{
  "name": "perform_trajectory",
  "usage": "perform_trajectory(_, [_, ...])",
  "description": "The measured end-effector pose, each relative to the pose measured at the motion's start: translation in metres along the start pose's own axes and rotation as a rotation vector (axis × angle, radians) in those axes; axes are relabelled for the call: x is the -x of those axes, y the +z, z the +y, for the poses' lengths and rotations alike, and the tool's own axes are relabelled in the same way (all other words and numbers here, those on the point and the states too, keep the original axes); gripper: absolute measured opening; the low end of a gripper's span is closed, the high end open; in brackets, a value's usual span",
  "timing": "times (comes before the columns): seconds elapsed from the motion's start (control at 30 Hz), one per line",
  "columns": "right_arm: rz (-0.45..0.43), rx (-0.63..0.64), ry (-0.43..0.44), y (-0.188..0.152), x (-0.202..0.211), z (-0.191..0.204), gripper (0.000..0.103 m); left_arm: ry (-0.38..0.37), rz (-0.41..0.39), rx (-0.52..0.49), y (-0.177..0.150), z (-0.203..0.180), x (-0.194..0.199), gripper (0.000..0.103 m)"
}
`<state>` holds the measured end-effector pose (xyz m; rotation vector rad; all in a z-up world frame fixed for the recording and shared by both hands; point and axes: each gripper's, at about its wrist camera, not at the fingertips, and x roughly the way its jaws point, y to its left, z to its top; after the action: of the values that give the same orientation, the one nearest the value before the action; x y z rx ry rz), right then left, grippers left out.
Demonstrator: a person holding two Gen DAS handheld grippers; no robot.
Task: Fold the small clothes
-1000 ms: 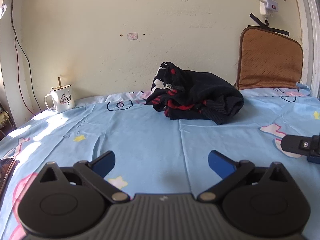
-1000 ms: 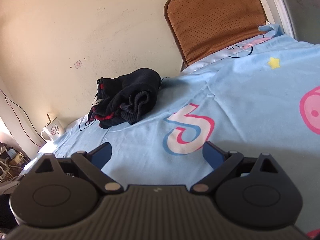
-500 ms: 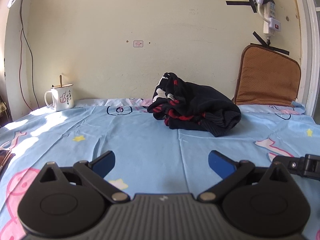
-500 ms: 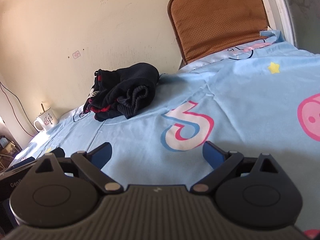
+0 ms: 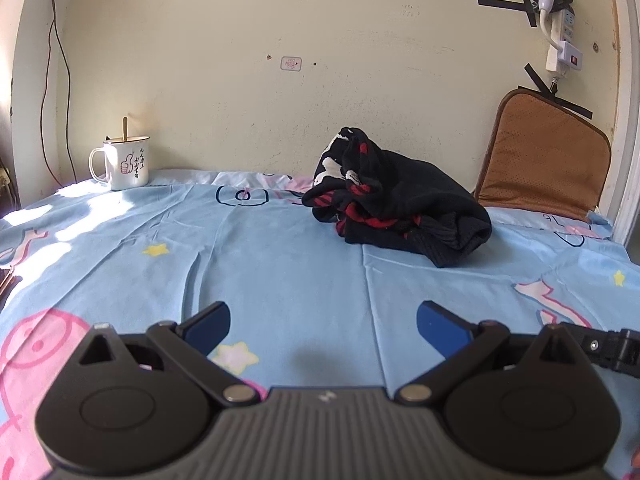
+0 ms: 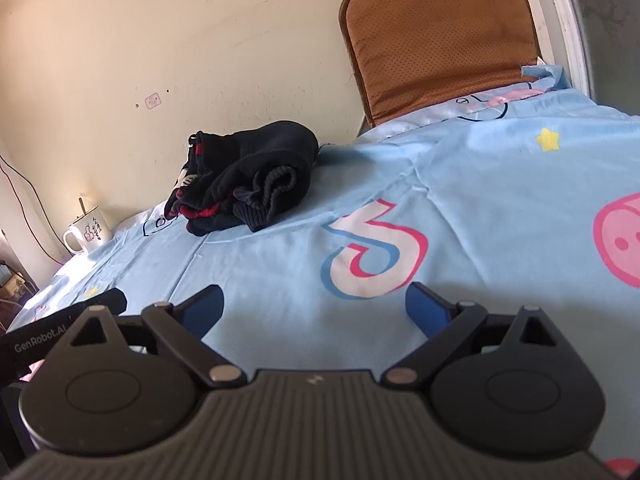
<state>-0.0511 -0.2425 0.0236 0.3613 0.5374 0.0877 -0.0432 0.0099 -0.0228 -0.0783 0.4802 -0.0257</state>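
Observation:
A crumpled black garment with red and white marks (image 5: pixel 396 204) lies in a heap on the light blue printed sheet (image 5: pixel 280 264), near the wall. The right wrist view shows the same garment (image 6: pixel 248 184) at mid left, its ribbed cuff facing me. My left gripper (image 5: pixel 323 322) hovers low over the sheet, well short of the garment, open and holding nothing. My right gripper (image 6: pixel 314 306) is open too, above a pink and white print, with the garment far ahead to its left. Part of the right gripper (image 5: pixel 608 350) shows at the left view's right edge.
A white mug (image 5: pixel 126 162) with a stick in it stands by the wall at the far left. A brown cushion (image 5: pixel 544 160) leans on the wall at the right. A power strip (image 5: pixel 562 36) is taped above it. Cables hang at the left wall.
Both grippers have levelled and tilted up a little, so the garment and wall sit lower in view. Both stay open. The garment has not moved.

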Motion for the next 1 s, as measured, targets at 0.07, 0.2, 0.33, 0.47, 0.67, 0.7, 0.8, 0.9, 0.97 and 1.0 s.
perform_trajectory(0.07, [0.0,0.001,0.0,0.0,0.0,0.0,0.099,-0.008,0.023,0.011,0.001,0.002,-0.003,0.103])
perform_trajectory(0.2, [0.002,0.005,0.0,0.0,-0.001,0.001,0.1,-0.026,0.098,0.037,0.002,0.006,-0.014,0.103])
perform_trajectory(0.33, [0.001,0.001,0.003,0.0,-0.001,0.001,0.1,-0.029,0.164,0.052,0.002,0.007,-0.023,0.103])
perform_trajectory(0.47, [-0.001,-0.005,0.014,0.0,-0.002,0.001,0.1,-0.02,0.17,0.02,0.001,0.001,-0.023,0.103])
perform_trajectory(0.67, [0.003,0.001,0.022,0.0,-0.003,0.002,0.1,0.003,0.197,-0.041,0.002,-0.009,-0.028,0.103])
perform_trajectory(0.7, [0.002,-0.001,0.024,0.0,-0.003,0.002,0.1,0.006,0.2,-0.048,0.001,-0.01,-0.028,0.103])
perform_trajectory(0.8, [0.002,-0.005,0.029,0.001,-0.003,0.001,0.1,0.012,0.21,-0.066,0.002,-0.012,-0.03,0.103])
perform_trajectory(0.9, [0.001,-0.008,0.035,0.001,-0.003,0.0,0.1,0.017,0.216,-0.081,0.001,-0.014,-0.031,0.103])
perform_trajectory(0.97, [0.001,-0.012,0.039,0.001,-0.003,0.0,0.1,0.018,0.218,-0.083,0.001,-0.013,-0.031,0.103])
perform_trajectory(1.0, [0.0,-0.013,0.041,0.001,-0.002,0.0,0.1,0.019,0.219,-0.087,0.001,-0.014,-0.031,0.103])
